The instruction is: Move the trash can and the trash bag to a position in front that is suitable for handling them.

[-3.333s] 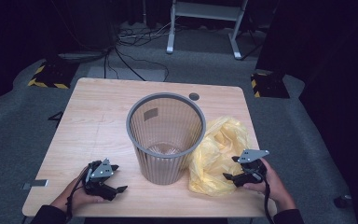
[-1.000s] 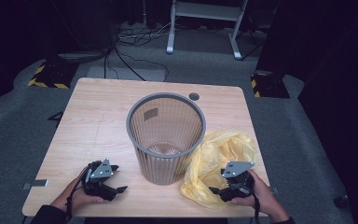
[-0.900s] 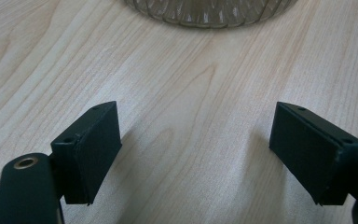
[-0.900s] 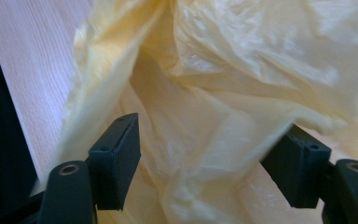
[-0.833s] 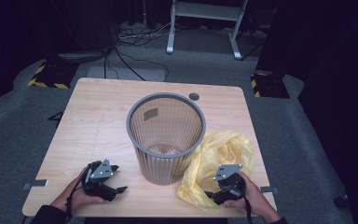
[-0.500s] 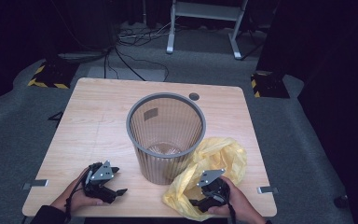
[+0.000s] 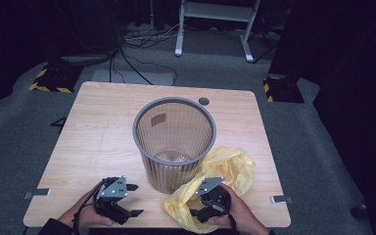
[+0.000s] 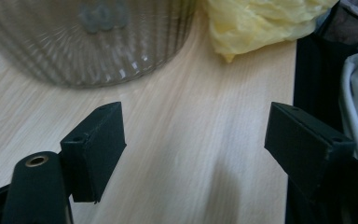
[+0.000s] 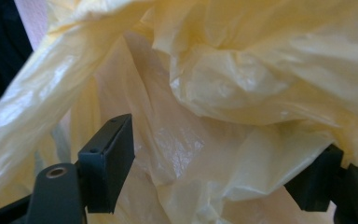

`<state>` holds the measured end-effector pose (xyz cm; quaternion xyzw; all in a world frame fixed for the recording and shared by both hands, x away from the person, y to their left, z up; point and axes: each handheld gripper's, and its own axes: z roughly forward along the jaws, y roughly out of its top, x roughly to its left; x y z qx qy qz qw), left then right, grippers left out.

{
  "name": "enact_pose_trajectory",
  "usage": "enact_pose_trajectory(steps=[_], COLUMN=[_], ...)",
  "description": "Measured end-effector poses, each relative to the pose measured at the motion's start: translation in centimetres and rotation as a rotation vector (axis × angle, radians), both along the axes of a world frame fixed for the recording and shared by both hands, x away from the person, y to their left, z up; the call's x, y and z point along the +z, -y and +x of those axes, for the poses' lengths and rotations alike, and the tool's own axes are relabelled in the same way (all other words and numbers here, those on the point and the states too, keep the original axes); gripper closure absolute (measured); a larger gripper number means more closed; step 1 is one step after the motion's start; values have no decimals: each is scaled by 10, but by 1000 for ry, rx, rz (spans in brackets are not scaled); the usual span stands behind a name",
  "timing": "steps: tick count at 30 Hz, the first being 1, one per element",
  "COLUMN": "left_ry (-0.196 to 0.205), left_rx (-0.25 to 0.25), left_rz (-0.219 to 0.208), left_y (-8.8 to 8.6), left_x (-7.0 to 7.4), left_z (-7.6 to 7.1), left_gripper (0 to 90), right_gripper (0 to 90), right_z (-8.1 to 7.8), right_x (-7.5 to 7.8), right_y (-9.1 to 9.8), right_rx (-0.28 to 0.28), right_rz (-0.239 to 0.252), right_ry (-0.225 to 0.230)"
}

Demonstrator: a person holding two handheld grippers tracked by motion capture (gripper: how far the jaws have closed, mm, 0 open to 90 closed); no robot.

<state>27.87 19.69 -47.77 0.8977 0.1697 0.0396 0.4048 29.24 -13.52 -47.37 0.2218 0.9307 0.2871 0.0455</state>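
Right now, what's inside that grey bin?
The bin looks empty: its ribbed bottom shows through. The yellow bag lies outside, against its side; the bin's near inner wall is hidden.

The left tool sits in the person's left hand at the near edge of the desk, its jaws spread wide with nothing between them, having just closed slightly. The right tool, gripped in the right hand at that same near edge, points left; its jaws, just opening, stand apart.
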Motion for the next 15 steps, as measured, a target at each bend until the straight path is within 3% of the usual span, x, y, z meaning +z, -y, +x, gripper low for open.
enact_pose_trajectory(steps=[10,15], left_ry=[29,14], left_rx=[-62,-100], left_rz=[-13,-8], left_y=[42,59], left_x=[5,6], left_z=[-16,-18], left_gripper=[228,232], right_gripper=[259,257], right_z=[0,-1], right_x=[-4,-5], right_y=[-5,-6], right_rx=[-16,-12], right_rz=[-10,-16], right_ry=[7,9])
